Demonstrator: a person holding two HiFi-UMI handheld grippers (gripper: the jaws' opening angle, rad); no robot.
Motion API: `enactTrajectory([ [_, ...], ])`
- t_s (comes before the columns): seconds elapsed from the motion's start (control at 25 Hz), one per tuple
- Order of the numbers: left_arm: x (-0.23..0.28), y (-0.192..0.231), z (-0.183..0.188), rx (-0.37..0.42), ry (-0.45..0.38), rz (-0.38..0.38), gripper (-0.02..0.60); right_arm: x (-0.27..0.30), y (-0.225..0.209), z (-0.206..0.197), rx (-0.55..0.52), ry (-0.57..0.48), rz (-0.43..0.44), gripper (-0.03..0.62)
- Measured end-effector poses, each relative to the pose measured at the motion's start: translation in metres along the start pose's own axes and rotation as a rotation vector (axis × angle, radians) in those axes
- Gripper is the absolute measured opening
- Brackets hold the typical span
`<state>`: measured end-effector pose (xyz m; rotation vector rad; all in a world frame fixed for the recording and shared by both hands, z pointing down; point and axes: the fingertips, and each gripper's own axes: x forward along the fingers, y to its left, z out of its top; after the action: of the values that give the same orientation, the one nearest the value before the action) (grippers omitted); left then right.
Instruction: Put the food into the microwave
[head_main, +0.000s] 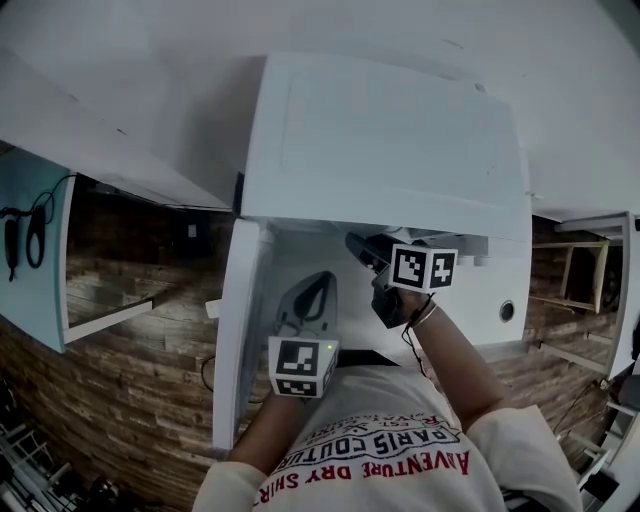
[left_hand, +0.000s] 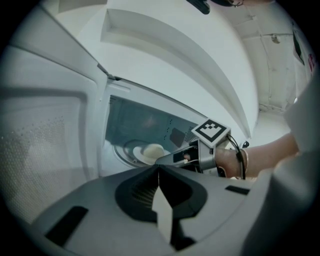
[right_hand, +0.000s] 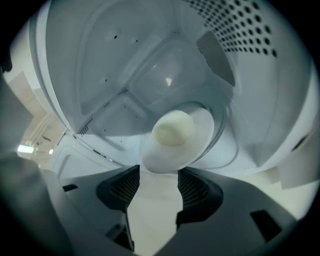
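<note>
So the food (right_hand: 172, 128) is on its plate (right_hand: 200, 145), inside the microwave (head_main: 385, 140) on the glass tray. The right tongs (right_hand: 159, 175) are spread wide with the plate's near rim right at their tips, dead ahead, not pinched. I'd say the exit is straight back out along that same line. The left tongs (left_hand: 159, 167) are closed on nothing, outside by the open door (head_main: 240, 330).

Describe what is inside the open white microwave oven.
A pale round bun sits on a white plate, which rests on the glass turntable. The plate covers the turntable's middle, and the bun's underside is hidden.
</note>
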<state>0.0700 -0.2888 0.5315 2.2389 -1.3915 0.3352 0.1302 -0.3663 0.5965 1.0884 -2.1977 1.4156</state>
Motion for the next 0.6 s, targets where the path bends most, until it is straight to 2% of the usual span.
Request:
enactTrajectory([
  [0.28, -0.002, 0.003, 0.001, -0.002, 0.005, 0.001, 0.008, 0.002, -0.016, -0.014, -0.421, 0.225, -0.214, 0.229],
  [0.44, -0.003, 0.004, -0.004, -0.006, 0.009, 0.003, 0.007, 0.007, -0.014, -0.017, -0.534, 0.287, -0.239, 0.229],
  [0.6, -0.006, 0.003, -0.001, -0.007, 0.009, 0.002, 0.008, -0.001, -0.023, -0.023, -0.559, 0.371, -0.287, 0.219],
])
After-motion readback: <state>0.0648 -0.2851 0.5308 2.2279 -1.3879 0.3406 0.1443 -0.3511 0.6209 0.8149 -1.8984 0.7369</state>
